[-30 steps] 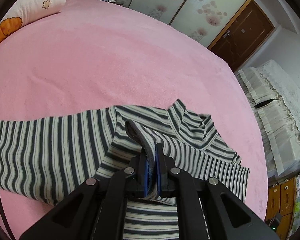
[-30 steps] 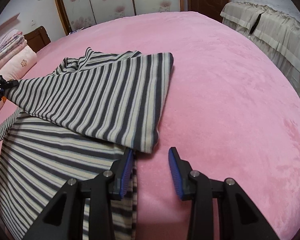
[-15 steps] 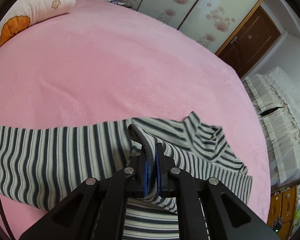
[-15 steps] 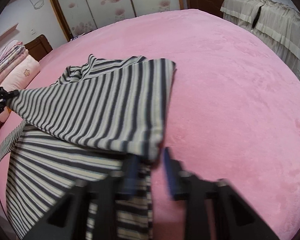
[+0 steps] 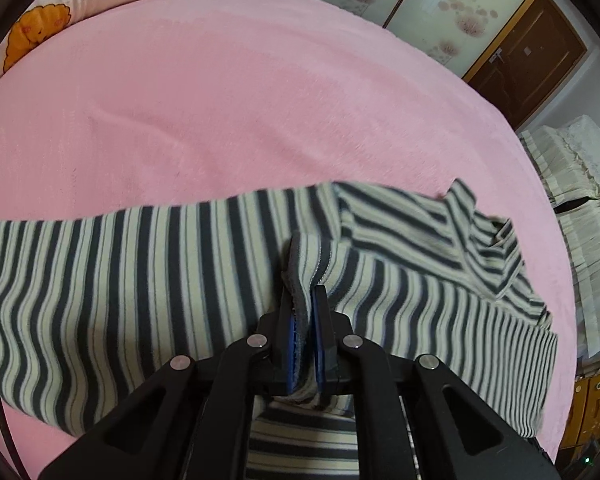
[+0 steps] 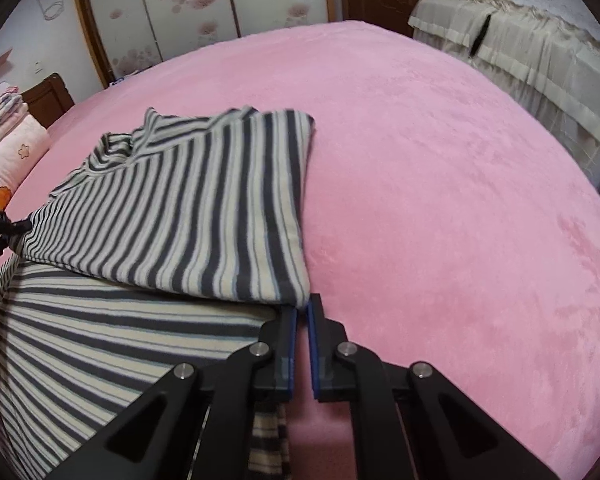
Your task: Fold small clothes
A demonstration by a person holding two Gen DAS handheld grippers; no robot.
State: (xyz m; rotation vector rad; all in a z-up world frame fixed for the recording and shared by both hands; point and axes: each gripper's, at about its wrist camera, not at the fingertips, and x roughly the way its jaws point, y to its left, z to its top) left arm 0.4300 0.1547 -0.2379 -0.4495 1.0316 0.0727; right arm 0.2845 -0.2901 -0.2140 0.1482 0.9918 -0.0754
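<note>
A grey-and-cream striped top (image 5: 140,272) lies on the pink bed (image 5: 260,100), its lower part folded up over the body toward the collar (image 5: 488,240). My left gripper (image 5: 303,304) is shut on a hem edge of the top and holds it just above the fabric. In the right wrist view the folded flap (image 6: 188,208) lies over the striped body (image 6: 100,344). My right gripper (image 6: 302,312) is shut at the flap's near right corner; I cannot tell whether cloth is pinched between the pads. The left gripper (image 6: 4,228) shows at the far left edge.
A pink pillow with an orange print (image 5: 36,32) sits at the bed's far left. Floral wardrobe doors (image 6: 204,12) and a brown door (image 5: 536,52) stand behind the bed. A cream frilled cover (image 6: 532,52) lies to the right. Bare pink blanket (image 6: 460,200) spreads right of the top.
My right gripper has closed from wide open onto the flap's corner. My left gripper has carried the hem forward, so the flap covers more of the top.
</note>
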